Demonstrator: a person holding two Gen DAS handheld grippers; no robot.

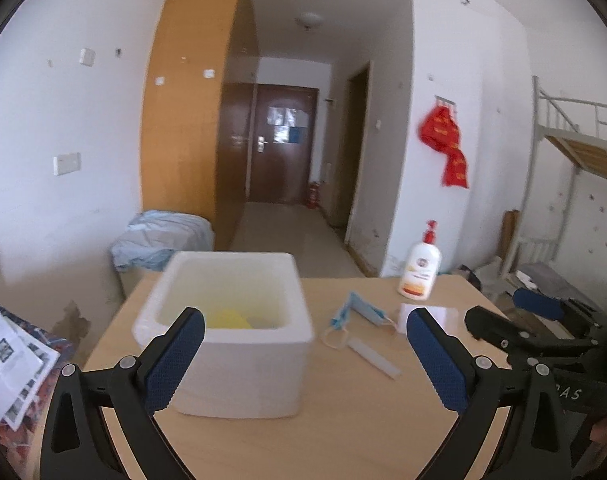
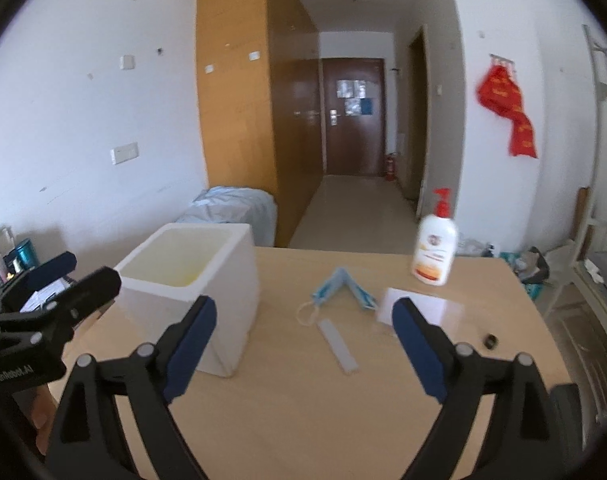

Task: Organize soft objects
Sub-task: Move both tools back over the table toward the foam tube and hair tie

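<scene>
While both grippers hang above the near edge of the wooden table [image 2: 303, 420], nothing is in either one. Left gripper [image 1: 305, 360]: jaws spread wide, blue pads bare, aimed at the white foam box [image 1: 231, 344] in the lower centre of the left wrist view. Right gripper [image 2: 303, 344]: jaws likewise wide apart and empty; it also shows at the right edge of the left wrist view.

Task item: a blue face mask [image 2: 341, 290], folded into a tent shape, lies on the table at centre frame of the right wrist view, right of the box and apart from it. Its pale ear loop [image 2: 308, 312] trails to the lower left. A flat translucent strip [image 2: 338, 344] lies just below the mask; a white card [image 2: 415, 308] sits to its right, near the lotion pump bottle [image 2: 435, 252]. Something yellow [image 1: 229, 316] already rests inside the box.

Judgement: step in hand is picking up the mask with the right gripper. To do it well, straddle the raised fold ridge rather than the flat edges, close only on fabric, and avoid catching the strip or the card. Lift clear of the box wall before releasing over the opening. Risk: the loop snags or the thin fabric slips.
</scene>
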